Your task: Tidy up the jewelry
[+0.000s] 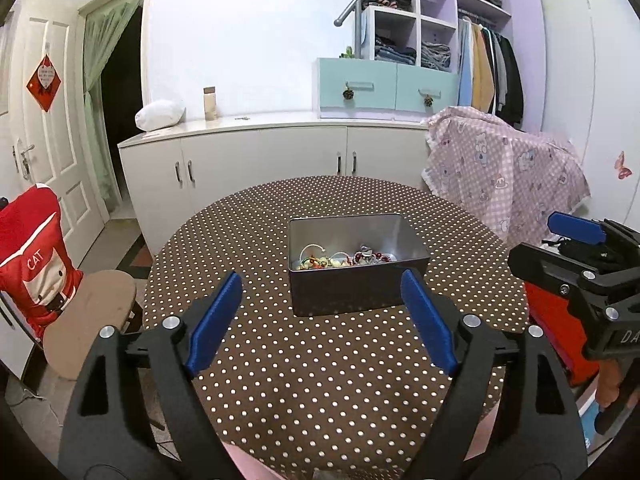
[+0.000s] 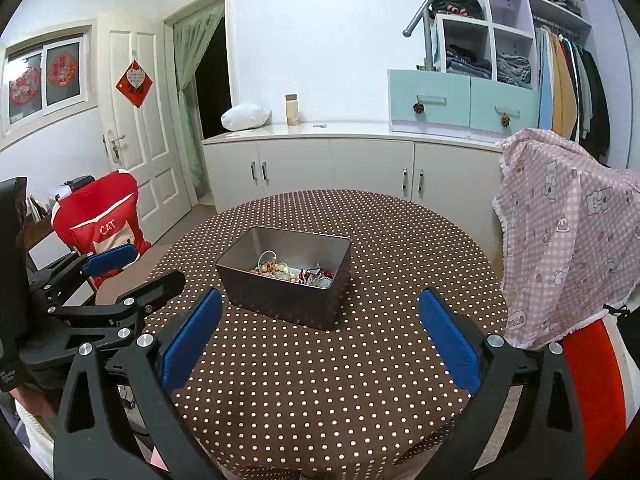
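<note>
A grey metal tin [image 1: 352,292] [image 2: 280,296] stands open in the middle of a round table with a brown polka-dot cloth [image 1: 320,380] [image 2: 320,380]. Jewelry [image 1: 340,260] [image 2: 292,272] lies in a heap on its bottom: beads, rings and red pieces. My left gripper [image 1: 322,284] hovers open over the near part of the table, short of the tin, nothing between its blue pads. My right gripper [image 2: 320,304] is open too, wide, likewise short of the tin and holding nothing. Each gripper shows at the edge of the other's view.
A chair with a red "CAT" cover [image 1: 36,264] [image 2: 104,224] stands left of the table. A pink checked cloth [image 1: 504,176] [image 2: 560,232] drapes something on the right. Behind the table runs a white cabinet [image 1: 260,160] [image 2: 340,160].
</note>
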### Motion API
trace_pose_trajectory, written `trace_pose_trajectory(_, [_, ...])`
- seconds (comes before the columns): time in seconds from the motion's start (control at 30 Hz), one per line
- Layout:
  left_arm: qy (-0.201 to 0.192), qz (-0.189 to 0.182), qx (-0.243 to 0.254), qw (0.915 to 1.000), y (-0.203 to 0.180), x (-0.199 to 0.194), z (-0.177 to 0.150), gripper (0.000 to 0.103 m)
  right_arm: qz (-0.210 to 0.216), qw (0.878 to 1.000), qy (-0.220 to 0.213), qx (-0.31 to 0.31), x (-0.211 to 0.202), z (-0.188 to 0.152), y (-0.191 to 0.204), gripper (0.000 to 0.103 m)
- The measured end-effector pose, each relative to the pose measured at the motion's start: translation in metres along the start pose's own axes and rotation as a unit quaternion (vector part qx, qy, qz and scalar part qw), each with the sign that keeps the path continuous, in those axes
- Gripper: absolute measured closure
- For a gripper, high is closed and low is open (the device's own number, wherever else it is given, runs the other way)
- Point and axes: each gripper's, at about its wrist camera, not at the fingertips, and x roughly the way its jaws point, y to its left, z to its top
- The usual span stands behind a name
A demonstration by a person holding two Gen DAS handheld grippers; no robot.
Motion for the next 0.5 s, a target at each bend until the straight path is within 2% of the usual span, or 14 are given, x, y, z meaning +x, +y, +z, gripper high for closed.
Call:
trace_pose_trajectory(0.13, [-0.012,0.003,0.000,0.9999,-0.005,-0.013,0.002,0.016,-0.004,1.000,-0.009,-0.003,-0.011,-0.001,0.003,0.008])
trace_pose_trajectory(0.5, [-0.044,0.017,0.004,0.9989,-0.014,-0.043,0.004,0.013,-0.009,0.999,-0.041,-0.013,-0.038,-0.003,0.011,0.008])
